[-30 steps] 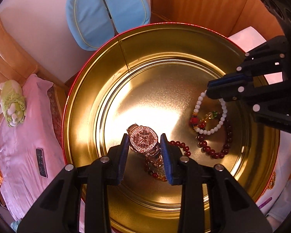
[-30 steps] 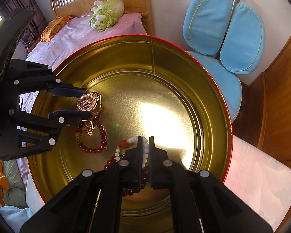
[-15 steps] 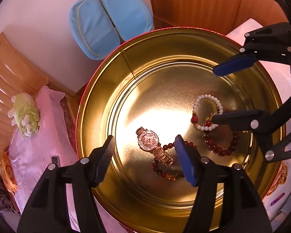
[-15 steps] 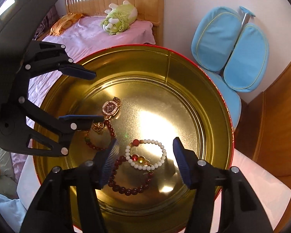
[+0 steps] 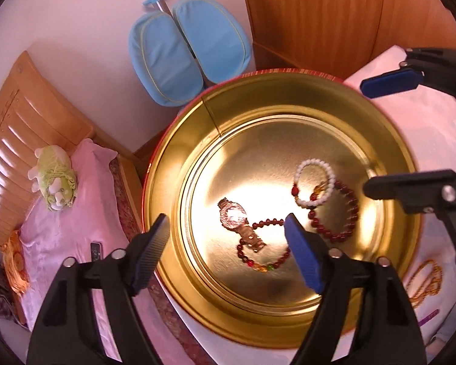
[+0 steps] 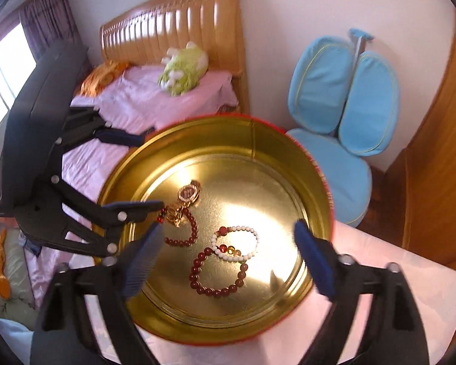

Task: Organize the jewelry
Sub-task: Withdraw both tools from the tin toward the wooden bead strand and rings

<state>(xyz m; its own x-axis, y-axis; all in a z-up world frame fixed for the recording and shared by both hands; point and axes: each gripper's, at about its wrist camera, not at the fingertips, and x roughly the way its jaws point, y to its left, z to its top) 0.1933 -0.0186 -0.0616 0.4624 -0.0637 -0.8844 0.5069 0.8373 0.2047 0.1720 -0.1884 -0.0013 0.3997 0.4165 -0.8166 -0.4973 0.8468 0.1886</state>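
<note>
Both grippers are lifting away from the tin [image 5: 179, 158], jaws opening and empty since a second ago. I am watching my left gripper [image 5: 228, 254] above the watch [image 5: 232, 217] and my right gripper [image 6: 228, 258] above the white bracelet [image 6: 237, 241]. Everything is lying inside; a gold necklace [image 5: 425, 279] is waiting outside. A careless finger could be catching the rim, tipping it.

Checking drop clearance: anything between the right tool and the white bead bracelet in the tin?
Nothing visible. The right tool hangs above the tin, jaws opening with nothing gripped, and the white bead bracelet lies uncovered on the tin floor, overlapping the dark red bracelet. The left tool is off to one side.
</note>
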